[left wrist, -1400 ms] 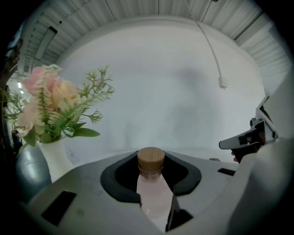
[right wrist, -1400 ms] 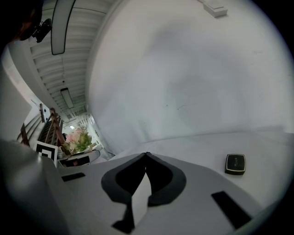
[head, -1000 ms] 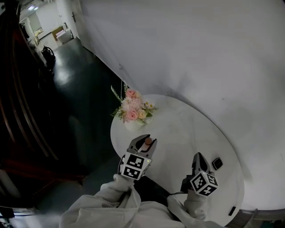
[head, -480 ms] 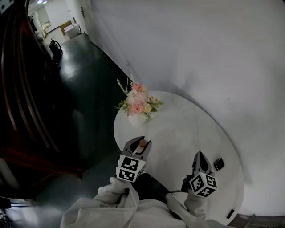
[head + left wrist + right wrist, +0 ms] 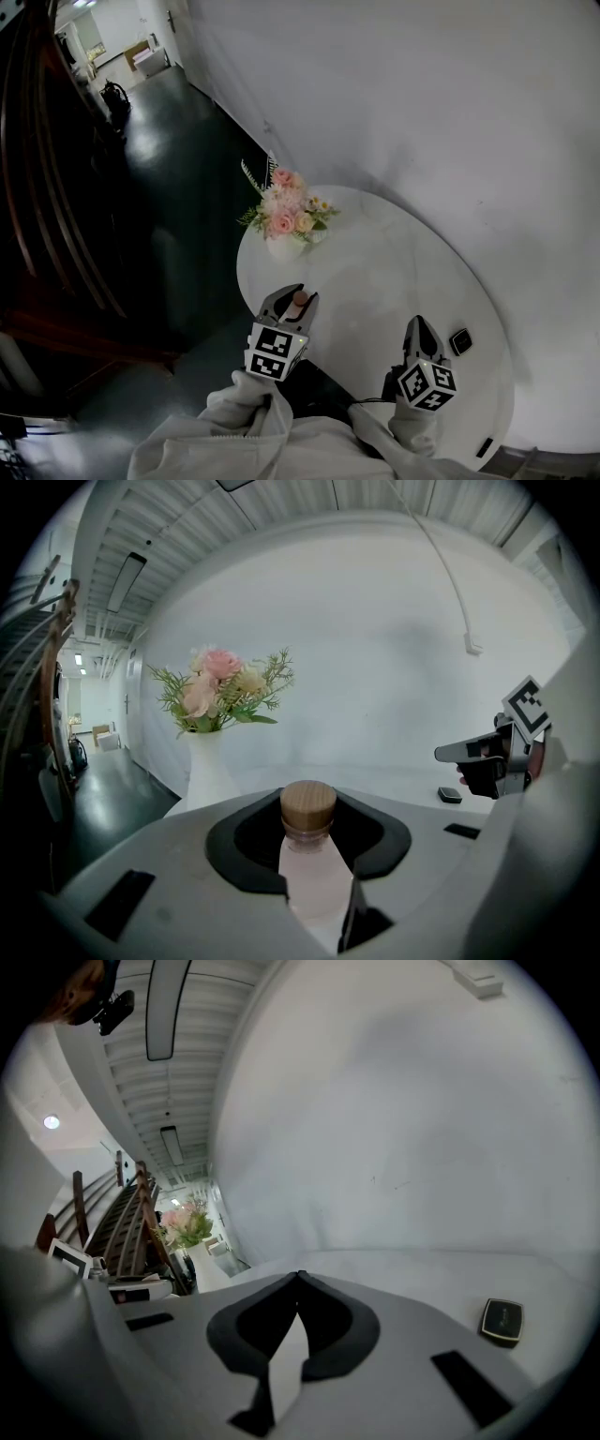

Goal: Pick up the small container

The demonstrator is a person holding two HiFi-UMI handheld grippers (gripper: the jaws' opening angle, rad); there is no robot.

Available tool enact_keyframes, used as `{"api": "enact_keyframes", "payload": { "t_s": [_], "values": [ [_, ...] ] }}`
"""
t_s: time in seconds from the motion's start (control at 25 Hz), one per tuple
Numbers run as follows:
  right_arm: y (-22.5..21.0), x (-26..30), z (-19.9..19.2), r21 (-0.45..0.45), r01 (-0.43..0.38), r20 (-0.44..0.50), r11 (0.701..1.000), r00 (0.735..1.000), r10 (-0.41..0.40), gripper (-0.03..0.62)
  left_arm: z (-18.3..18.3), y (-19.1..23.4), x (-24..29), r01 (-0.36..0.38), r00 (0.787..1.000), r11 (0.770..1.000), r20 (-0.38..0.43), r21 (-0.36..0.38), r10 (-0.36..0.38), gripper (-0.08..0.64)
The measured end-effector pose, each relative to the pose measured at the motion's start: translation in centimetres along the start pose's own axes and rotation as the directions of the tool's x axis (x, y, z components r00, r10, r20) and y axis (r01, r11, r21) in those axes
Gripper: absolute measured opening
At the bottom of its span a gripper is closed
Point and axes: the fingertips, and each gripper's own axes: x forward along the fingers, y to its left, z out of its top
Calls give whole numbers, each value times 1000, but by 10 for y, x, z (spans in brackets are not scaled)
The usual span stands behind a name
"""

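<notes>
Over the white table [image 5: 394, 272], the left hand-held gripper [image 5: 290, 302] clasps the small container [image 5: 308, 808].

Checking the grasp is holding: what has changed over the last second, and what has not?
The left gripper, shut on the small bottle, has drifted slightly left and back toward the table's near edge, away from the flower vase. Nothing was grabbed or released. The right gripper, shut and empty, the black device and the flower vase stayed put.
</notes>
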Motion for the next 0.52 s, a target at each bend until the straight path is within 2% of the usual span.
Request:
{"api": "enact_keyframes", "payload": {
  "t_s": [0.52],
  "values": [
    [4,4,-4,-4,-4,-25,1000,1000,4,49,-5,2,3,14,1000,1000,-1,-12,-14,124]
  ]
}}
